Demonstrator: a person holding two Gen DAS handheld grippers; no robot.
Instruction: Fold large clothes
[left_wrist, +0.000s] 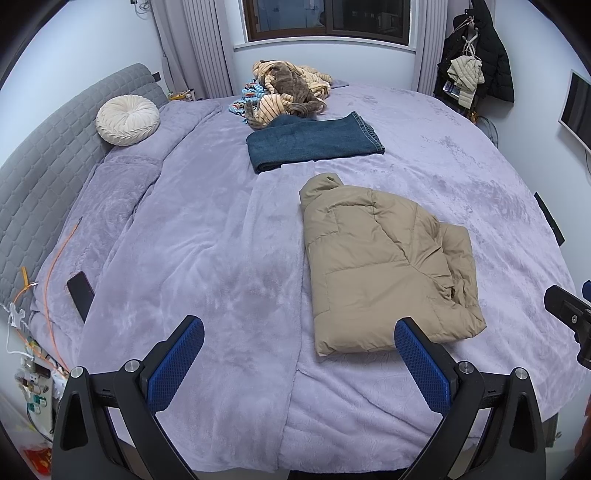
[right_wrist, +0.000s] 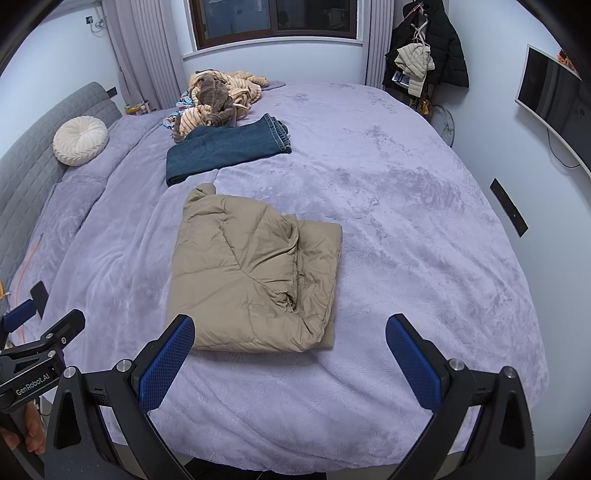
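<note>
A tan puffer jacket (left_wrist: 384, 266) lies folded in a rough rectangle on the lilac bed cover (left_wrist: 207, 236); it also shows in the right wrist view (right_wrist: 255, 269). My left gripper (left_wrist: 299, 332) is open and empty, hovering above the bed's near edge, its right finger close to the jacket's near corner. My right gripper (right_wrist: 290, 330) is open and empty, just short of the jacket's near edge. Folded blue jeans (left_wrist: 314, 142) lie beyond the jacket, also in the right wrist view (right_wrist: 225, 149).
A heap of striped and brown clothes (left_wrist: 288, 90) sits at the far side by the window. A round cream cushion (left_wrist: 127, 120) leans on the grey headboard (left_wrist: 48, 158). A dark phone (left_wrist: 80, 290) lies at the bed's left edge. Coats (right_wrist: 424, 51) hang at the right.
</note>
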